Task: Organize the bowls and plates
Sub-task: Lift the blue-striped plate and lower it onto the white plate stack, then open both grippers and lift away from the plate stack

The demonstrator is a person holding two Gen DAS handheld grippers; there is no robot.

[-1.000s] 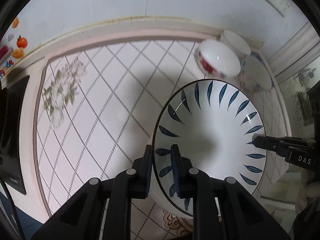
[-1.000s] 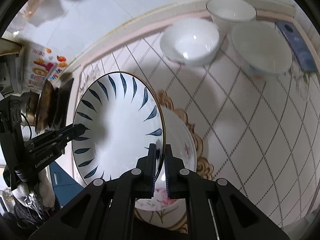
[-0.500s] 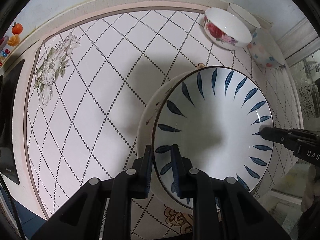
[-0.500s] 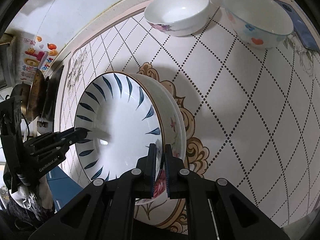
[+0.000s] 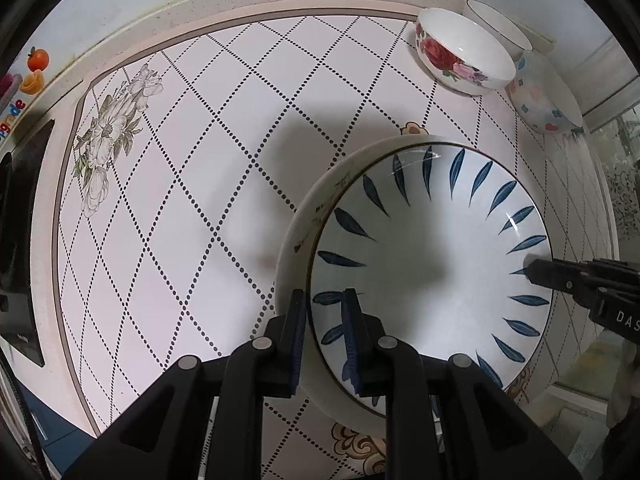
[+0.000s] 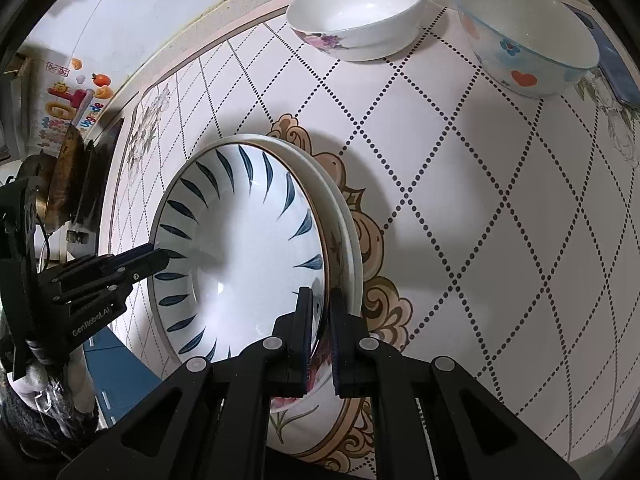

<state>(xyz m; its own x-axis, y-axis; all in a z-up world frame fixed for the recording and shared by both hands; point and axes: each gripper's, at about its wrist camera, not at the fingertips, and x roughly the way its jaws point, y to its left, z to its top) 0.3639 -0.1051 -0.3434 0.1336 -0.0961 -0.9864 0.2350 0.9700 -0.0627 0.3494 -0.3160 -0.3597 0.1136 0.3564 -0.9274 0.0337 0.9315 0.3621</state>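
Observation:
A white plate with blue leaf strokes point(image 5: 432, 272) point(image 6: 240, 248) lies nested over a larger white floral plate point(image 5: 304, 224) point(image 6: 348, 236) on the patterned counter mat. My left gripper point(image 5: 325, 316) is shut on its near rim, one finger inside and one outside. The right gripper point(image 6: 320, 312) is shut on the opposite rim. Each gripper also shows in the other's view, the right gripper point(image 5: 538, 270) and the left gripper point(image 6: 156, 258). Most of the floral plate is hidden below.
A rose-patterned bowl point(image 5: 460, 60) point(image 6: 356, 16), a plain white bowl point(image 5: 496, 28) and a bowl with coloured hearts point(image 5: 540, 96) point(image 6: 524, 40) stand at the back by the wall. A black appliance point(image 5: 20, 240) and a pan point(image 6: 64, 176) sit to the left.
Both grippers have come down with the blue-leaf plate, which hung above the floral plate and now sits in it. Their grip on the rim is unchanged.

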